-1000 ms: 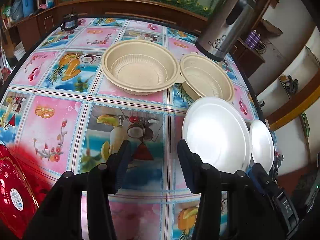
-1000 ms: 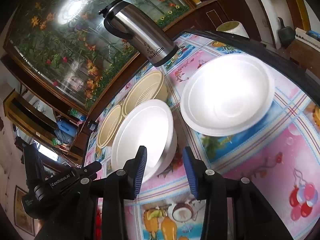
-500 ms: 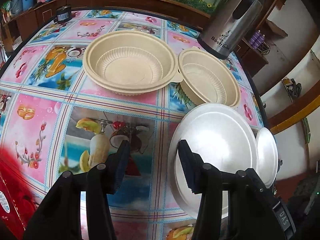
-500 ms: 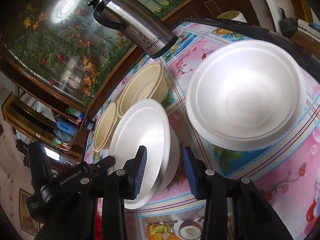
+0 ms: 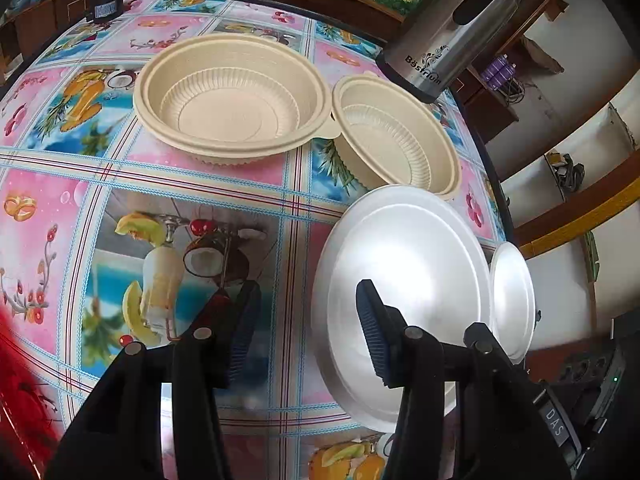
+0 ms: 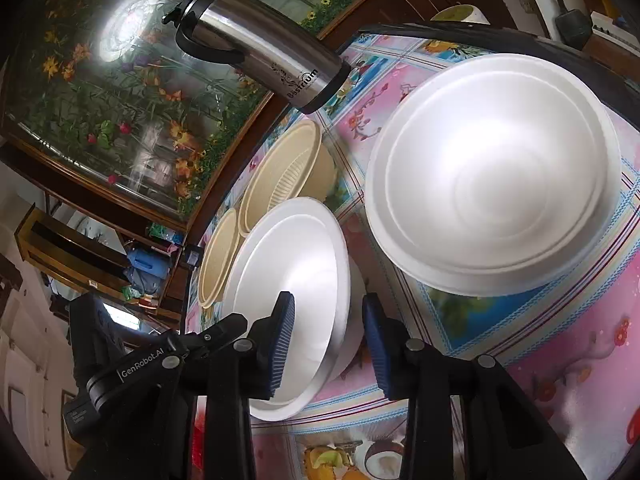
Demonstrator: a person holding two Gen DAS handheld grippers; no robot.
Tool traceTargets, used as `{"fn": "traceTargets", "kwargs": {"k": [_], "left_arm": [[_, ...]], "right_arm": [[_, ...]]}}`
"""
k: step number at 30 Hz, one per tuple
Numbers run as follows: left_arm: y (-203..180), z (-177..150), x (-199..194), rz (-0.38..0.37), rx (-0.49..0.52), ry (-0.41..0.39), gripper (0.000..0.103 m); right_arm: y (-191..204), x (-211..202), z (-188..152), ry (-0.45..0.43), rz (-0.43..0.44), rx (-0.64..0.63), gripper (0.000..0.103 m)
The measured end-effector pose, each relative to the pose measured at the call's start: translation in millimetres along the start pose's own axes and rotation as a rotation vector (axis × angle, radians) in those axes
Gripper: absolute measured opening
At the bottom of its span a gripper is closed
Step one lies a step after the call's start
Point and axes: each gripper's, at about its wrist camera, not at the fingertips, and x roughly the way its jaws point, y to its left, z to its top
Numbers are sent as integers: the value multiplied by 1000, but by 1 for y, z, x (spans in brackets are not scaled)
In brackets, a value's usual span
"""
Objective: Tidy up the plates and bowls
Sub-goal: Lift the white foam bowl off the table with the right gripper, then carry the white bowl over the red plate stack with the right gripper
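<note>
Two beige ribbed bowls stand side by side on the table, a large one (image 5: 232,104) and a smaller one (image 5: 396,144). A white foam bowl (image 5: 404,272) sits nearer, its left rim between my left gripper's (image 5: 308,332) open jaws. In the right wrist view the same white bowl (image 6: 300,276) has its right rim between my right gripper's (image 6: 326,340) open jaws. A second white foam bowl (image 6: 496,176) stands to the right; it shows edge-on in the left wrist view (image 5: 512,300).
A steel thermos jug (image 5: 456,28) stands at the table's far edge behind the beige bowls, also in the right wrist view (image 6: 260,56). The table (image 5: 80,200) has a colourful fruit-print cloth. A red packet (image 5: 24,400) lies at the near left. Wooden cabinets ring the table.
Both grippers have moved in toward the nearer white bowl, so its rim now lies between each pair of open jaws. The bowls have not moved.
</note>
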Motion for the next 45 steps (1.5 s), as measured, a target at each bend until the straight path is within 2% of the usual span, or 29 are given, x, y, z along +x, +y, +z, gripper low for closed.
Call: {"fn": "traceTargets", "kwargs": {"k": [1, 4, 8, 16, 22, 31, 41, 45], "left_arm": [[1, -1, 2, 2, -1, 3, 46], [0, -3, 4, 5, 8, 0, 24], [-1, -5, 3, -12, 19, -2, 5], [-3, -10, -3, -36, 40, -12, 4], [6, -20, -20, -11, 46, -43, 4], [42, -55, -77, 45, 74, -130, 5], [101, -102, -166, 79, 57, -284, 7], [134, -120, -197, 115, 46, -334, 7]], "right_arm": [[-1, 0, 1, 0, 0, 2, 30], [-3, 2, 1, 2, -1, 12, 23], [-4, 3, 0, 6, -8, 12, 11], [-4, 2, -1, -11, -19, 6, 7], [0, 0, -8, -1, 12, -11, 7], [35, -17, -64, -13, 26, -126, 7], [119, -53, -131, -22, 96, -305, 7], [151, -59, -161, -9, 125, -373, 7]]}}
